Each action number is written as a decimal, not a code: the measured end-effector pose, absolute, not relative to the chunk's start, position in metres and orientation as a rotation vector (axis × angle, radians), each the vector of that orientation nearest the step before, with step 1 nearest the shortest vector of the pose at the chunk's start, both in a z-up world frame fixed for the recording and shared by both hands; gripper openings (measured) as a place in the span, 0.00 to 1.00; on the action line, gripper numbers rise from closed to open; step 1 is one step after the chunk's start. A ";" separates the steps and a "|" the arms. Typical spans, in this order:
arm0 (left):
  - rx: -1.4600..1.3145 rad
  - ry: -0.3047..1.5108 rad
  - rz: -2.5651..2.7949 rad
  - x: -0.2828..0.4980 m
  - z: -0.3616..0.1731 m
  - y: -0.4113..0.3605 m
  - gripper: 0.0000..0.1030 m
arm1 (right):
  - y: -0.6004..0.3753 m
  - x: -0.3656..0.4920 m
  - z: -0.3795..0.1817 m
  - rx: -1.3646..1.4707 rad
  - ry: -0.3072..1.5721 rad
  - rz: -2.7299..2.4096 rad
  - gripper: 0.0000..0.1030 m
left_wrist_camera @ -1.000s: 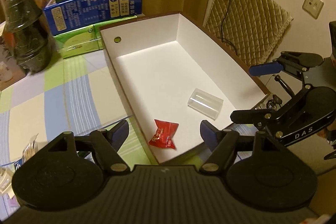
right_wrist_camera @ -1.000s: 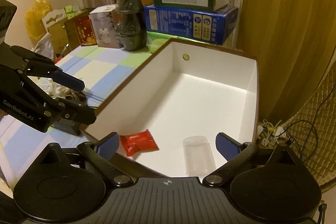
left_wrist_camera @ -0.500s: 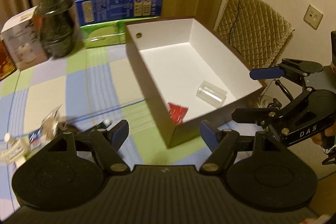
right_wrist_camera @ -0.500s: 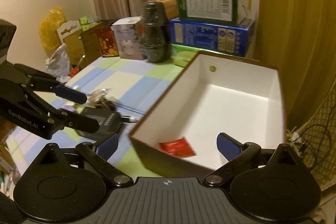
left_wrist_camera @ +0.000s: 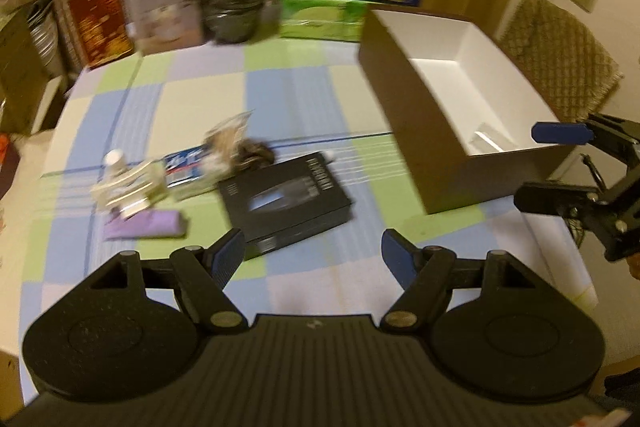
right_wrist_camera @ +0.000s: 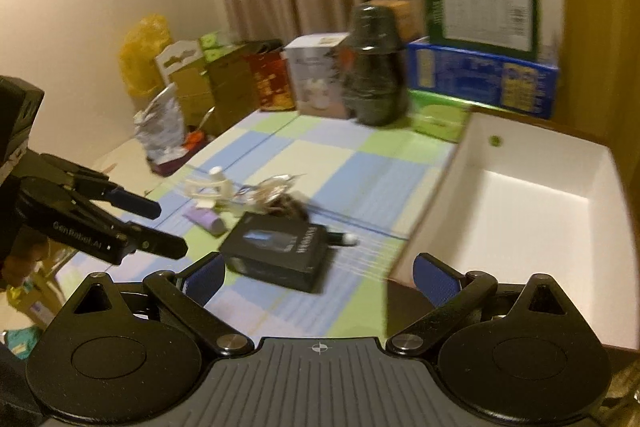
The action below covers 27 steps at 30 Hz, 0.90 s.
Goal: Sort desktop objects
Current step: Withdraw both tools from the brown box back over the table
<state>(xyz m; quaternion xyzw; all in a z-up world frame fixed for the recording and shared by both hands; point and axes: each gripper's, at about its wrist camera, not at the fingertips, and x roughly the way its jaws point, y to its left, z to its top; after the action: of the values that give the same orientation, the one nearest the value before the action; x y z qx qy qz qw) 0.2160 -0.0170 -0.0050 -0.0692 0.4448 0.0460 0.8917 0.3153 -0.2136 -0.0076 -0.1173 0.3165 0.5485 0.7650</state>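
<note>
Clutter is what's left to sort: a black box (left_wrist_camera: 286, 201) lies flat mid-tabletop (left_wrist_camera: 304, 95), with a purple tube (left_wrist_camera: 144, 225), a white bottle (left_wrist_camera: 114, 159) and some wrappers (left_wrist_camera: 188, 163) bunched just beside it on its left. Left hand-held gripper (left_wrist_camera: 312, 255) hangs with jaws apart and nothing between them, and the black box sits just ahead of its left finger, long axis running diagonally across the view. Right hand-held gripper (right_wrist_camera: 316, 273) is also apart and empty; in its view the black box lies ahead and a bit left of centre. White bin (left_wrist_camera: 452, 39) is off on the right side with a clear item (left_wrist_camera: 486, 141) in its near corner. I'd guess the left one is nearer the small stuff, so it probably goes next. Frames are blurry though.
</note>
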 end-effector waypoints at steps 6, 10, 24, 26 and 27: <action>-0.177 0.946 0.175 0.200 -0.015 0.020 0.69 | -0.173 0.299 -0.026 -0.344 0.712 1.220 0.95; -0.193 0.961 0.215 0.193 -0.021 0.042 0.69 | -0.151 0.293 -0.042 -0.410 0.732 1.233 0.95; -0.245 1.001 0.332 0.179 -0.042 0.114 0.69 | -0.077 0.305 -0.121 -0.510 0.860 1.164 0.95; -0.250 1.009 0.339 0.179 -0.046 0.121 0.69 | -0.071 0.311 -0.136 -0.525 0.862 1.130 0.95; -0.252 1.014 0.343 0.178 -0.048 0.124 0.69 | -0.070 0.313 -0.142 -0.524 0.861 1.121 0.95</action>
<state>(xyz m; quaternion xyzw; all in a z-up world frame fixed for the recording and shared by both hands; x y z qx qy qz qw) 0.1785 0.1240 -0.0481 -0.1197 0.4819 0.1631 0.8525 0.3131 -0.0699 -0.1420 -0.2380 0.3910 0.5091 0.7289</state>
